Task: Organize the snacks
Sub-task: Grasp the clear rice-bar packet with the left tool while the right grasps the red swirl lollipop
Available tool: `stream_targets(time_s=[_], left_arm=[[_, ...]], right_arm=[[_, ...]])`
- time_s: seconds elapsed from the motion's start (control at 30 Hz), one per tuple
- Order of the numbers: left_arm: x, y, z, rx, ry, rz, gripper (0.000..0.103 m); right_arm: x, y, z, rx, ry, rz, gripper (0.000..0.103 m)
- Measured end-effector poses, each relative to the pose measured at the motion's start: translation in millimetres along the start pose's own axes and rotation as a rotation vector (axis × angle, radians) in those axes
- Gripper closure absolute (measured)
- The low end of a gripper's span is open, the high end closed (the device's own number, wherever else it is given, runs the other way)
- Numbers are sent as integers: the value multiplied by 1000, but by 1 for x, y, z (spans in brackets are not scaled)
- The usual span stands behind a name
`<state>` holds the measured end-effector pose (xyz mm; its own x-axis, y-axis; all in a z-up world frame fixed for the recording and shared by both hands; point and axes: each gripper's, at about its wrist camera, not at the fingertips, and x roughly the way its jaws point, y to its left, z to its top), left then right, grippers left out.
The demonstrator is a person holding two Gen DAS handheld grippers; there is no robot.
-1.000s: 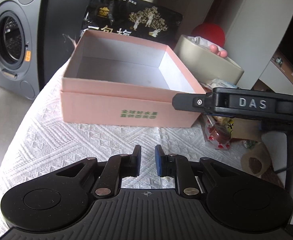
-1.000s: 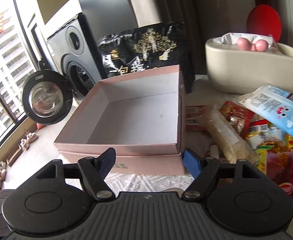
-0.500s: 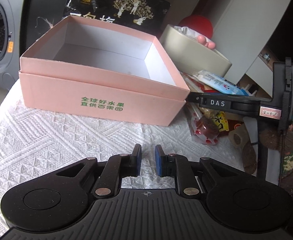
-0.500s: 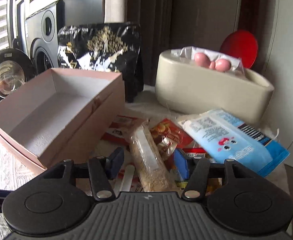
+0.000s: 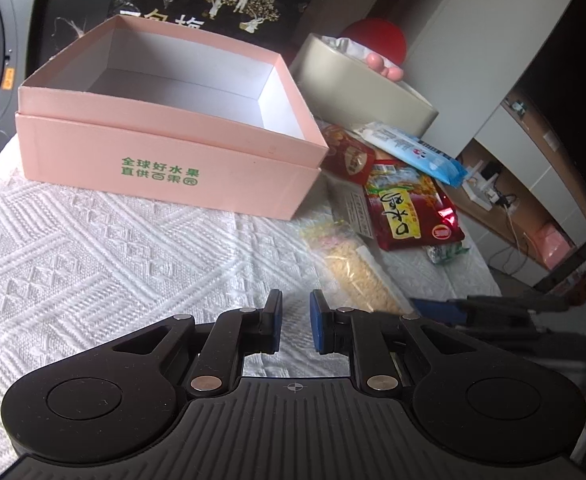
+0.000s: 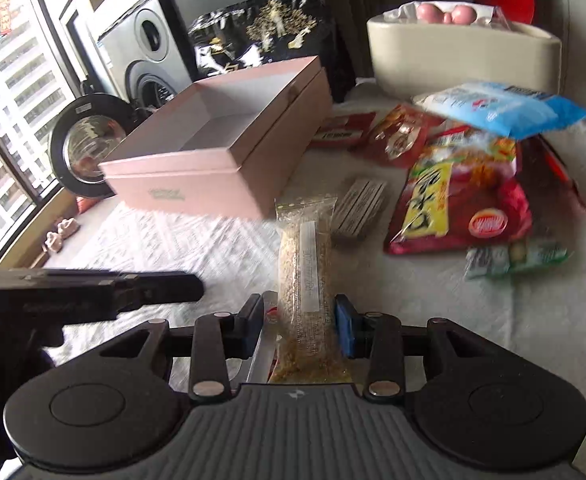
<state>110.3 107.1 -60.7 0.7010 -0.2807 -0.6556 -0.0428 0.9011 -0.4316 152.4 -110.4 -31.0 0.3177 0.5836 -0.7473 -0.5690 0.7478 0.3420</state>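
Swinging over from the pink box (image 6: 229,148) to the snack pile, the right tongs (image 6: 299,330) have just been closing around the long grain bar (image 6: 305,280) at six o'clock — pads at its sides, grip unconfirmed. Next, I'd judge: pinch, lift, carry to the box at eleven o'clock. Left tongs (image 5: 295,322) hover nearly closed — empty.
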Motion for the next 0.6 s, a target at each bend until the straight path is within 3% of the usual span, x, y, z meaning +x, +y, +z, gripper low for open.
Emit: stream_targets(time_s=[0.1, 0.17, 0.23, 0.33, 0.43, 0.6], left_arm=[[-6, -5, -2, -1, -10, 0, 86], [-13, -9, -3, 3, -28, 4, 86], [-18, -12, -4, 2, -40, 17, 86], [-20, -20, -3, 17, -42, 23, 86], [-20, -33, -2, 49, -41, 16, 86], [-19, -51, -2, 83, -43, 36, 86]], right_arm=[[-13, 12, -11, -12, -19, 73, 60], [-22, 19, -17, -48, -47, 45, 39], [-29, 26, -27, -101, -49, 14, 26], [-32, 34, -45, -165, -16, -3, 25], [-38, 37, -61, -224, -33, -72, 22], [-57, 17, -73, -162, -79, -185, 18]])
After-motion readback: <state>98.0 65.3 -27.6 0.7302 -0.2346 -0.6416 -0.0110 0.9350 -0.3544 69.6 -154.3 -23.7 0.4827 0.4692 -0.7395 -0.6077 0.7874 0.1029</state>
